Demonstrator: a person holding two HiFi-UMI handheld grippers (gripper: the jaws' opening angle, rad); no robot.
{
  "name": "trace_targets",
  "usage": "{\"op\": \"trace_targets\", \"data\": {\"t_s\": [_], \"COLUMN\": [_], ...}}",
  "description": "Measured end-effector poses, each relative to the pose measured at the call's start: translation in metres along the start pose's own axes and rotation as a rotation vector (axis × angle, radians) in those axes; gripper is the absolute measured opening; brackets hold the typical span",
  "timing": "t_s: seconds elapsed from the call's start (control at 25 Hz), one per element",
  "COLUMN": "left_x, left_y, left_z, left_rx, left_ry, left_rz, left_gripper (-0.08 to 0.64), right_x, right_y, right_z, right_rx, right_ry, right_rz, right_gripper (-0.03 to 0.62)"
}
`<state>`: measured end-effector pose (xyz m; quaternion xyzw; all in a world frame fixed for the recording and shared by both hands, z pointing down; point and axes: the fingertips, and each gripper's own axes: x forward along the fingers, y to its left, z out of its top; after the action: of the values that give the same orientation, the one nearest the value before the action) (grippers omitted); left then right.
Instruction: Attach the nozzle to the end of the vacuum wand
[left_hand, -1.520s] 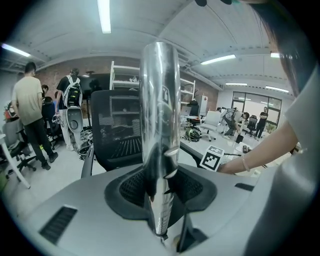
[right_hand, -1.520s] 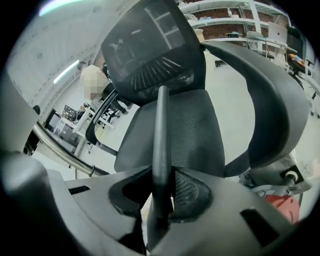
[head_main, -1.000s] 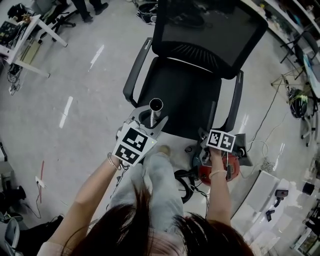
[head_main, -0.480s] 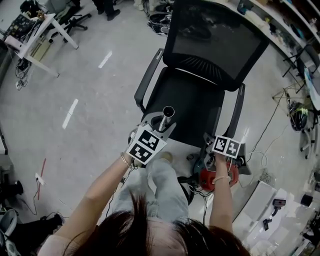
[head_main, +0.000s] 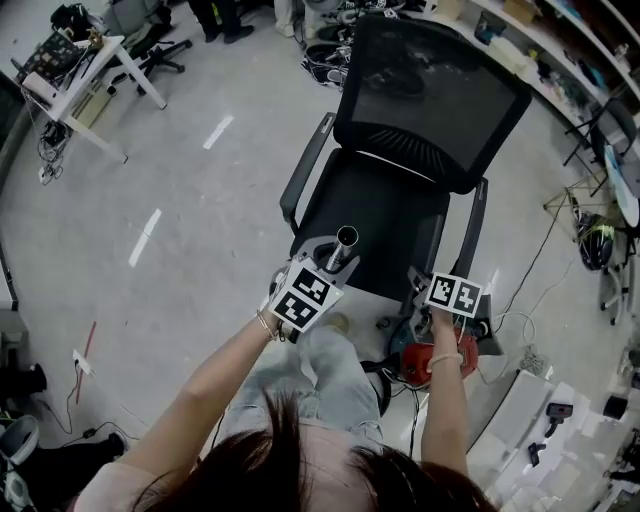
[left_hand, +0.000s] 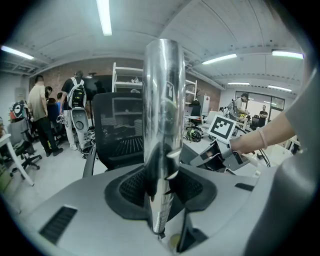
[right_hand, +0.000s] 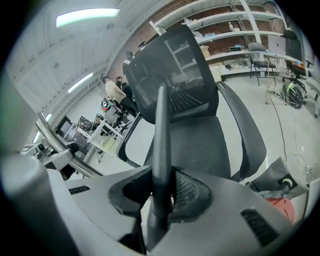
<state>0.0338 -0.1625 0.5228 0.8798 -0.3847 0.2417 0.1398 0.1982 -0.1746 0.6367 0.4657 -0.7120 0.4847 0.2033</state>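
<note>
Nozzle, dark and narrow, gripped in the right tongs, apart from the vacuum wand; wand's open end up, its chrome tube clamped in the left tongs; both at the front edge of a black office chair; red vacuum body on the floor.
</note>
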Motion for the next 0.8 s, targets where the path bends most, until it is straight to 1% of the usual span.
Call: {"op": "trace_targets", "data": {"t_s": [0.2, 0.44, 0.8], "left_x": [-0.007, -0.017, -0.041], "left_y": [-0.008, -0.015, -0.031], "left_z": [-0.002, -0.003, -0.01], "left_rx": [0.018, 0.022, 0.031], "left_ry": [0.015, 0.024, 0.04], "left_rz": [-0.021, -0.04, -0.107], "left_gripper": [0.146, 0.146, 0.146], "right_x": [-0.011, -0.026, -0.053], "right_y": [0.012, 0.028, 0.066], "right_z": [0.002, 0.0, -0.004], "right_rx": [0.019, 0.057, 0.107], "right_ry": [-0.027, -0.062, -0.139], "right_rz": [0.008, 0.024, 0.041], "right_gripper": [0.106, 0.105, 0.105]}}
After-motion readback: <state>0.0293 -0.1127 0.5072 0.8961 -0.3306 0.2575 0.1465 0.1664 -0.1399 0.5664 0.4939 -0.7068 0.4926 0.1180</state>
